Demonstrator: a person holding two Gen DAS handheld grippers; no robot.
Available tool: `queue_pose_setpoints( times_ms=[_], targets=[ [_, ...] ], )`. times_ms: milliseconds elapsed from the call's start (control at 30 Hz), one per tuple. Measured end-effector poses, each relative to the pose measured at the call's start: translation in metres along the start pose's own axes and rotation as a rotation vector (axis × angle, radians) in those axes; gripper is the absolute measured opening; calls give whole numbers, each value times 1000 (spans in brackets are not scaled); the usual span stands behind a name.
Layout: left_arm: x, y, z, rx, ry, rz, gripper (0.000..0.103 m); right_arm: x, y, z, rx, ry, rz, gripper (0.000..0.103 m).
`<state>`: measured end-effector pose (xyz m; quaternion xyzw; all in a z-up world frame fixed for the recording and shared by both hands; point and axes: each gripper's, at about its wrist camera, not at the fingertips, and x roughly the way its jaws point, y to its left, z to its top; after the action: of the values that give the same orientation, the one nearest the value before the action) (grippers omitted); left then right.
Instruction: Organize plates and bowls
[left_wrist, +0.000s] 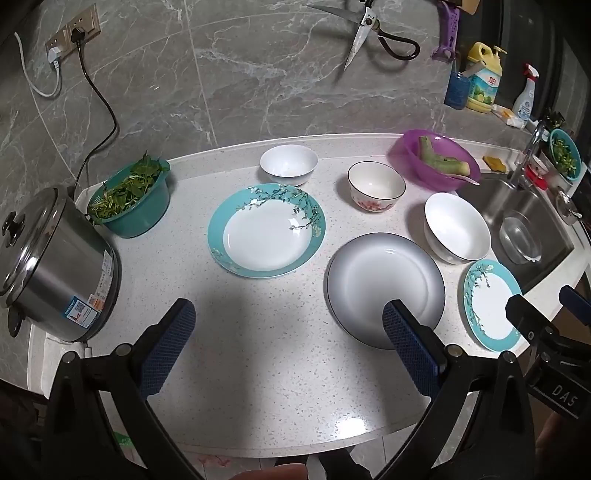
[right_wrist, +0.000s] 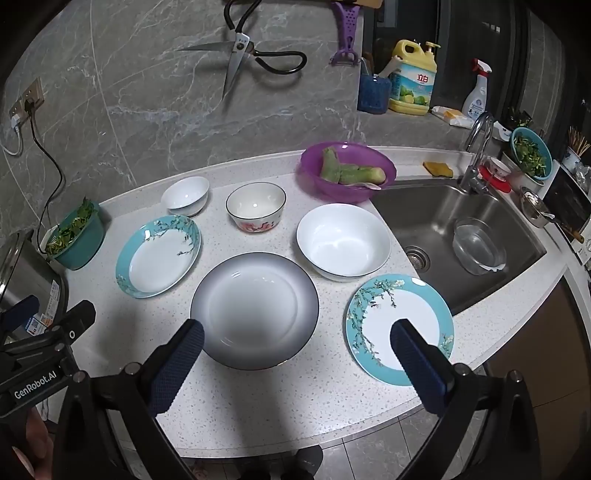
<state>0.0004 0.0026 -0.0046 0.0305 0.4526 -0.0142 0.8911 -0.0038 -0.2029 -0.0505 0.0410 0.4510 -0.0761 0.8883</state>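
Note:
On the speckled counter lie a teal-rimmed floral deep plate (left_wrist: 266, 229) (right_wrist: 159, 255), a grey-rimmed plate (left_wrist: 385, 288) (right_wrist: 255, 309) and a smaller teal floral plate (left_wrist: 491, 303) (right_wrist: 399, 326). Behind them stand a small white bowl (left_wrist: 289, 164) (right_wrist: 185, 195), a pink-flowered bowl (left_wrist: 376, 191) (right_wrist: 256, 211) and a large white bowl (left_wrist: 457, 227) (right_wrist: 343, 245). My left gripper (left_wrist: 290, 330) is open and empty above the counter's front, beside the grey plate. My right gripper (right_wrist: 297, 345) is open and empty, straddling the grey plate's front and the small teal plate.
A steel rice cooker (left_wrist: 51, 266) and a teal colander of greens (left_wrist: 131, 199) stand at the left. A purple basin with vegetables (right_wrist: 347, 177) sits by the sink (right_wrist: 461, 243), which holds a glass bowl. Scissors hang on the wall (right_wrist: 240, 62). Detergent bottles stand behind the sink.

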Motion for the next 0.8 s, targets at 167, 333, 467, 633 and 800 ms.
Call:
queue_pose_setpoints(
  times_ms=[167, 333, 467, 633, 800],
  targets=[
    [2, 2, 0, 0, 1, 2, 103, 0, 0, 1, 0, 1, 1, 103],
    [2, 2, 0, 1, 2, 2, 103, 1, 0, 1, 1, 1, 0, 103],
    [6, 3, -1, -1, 3, 2, 103, 1, 0, 2, 1, 3, 0, 103],
    [8, 3, -1, -3, 4, 4, 103, 1, 0, 2, 0, 3, 0, 103],
    [9, 4, -1, -2, 6, 4, 103, 2, 0, 3, 0, 5, 0, 103]
  ],
)
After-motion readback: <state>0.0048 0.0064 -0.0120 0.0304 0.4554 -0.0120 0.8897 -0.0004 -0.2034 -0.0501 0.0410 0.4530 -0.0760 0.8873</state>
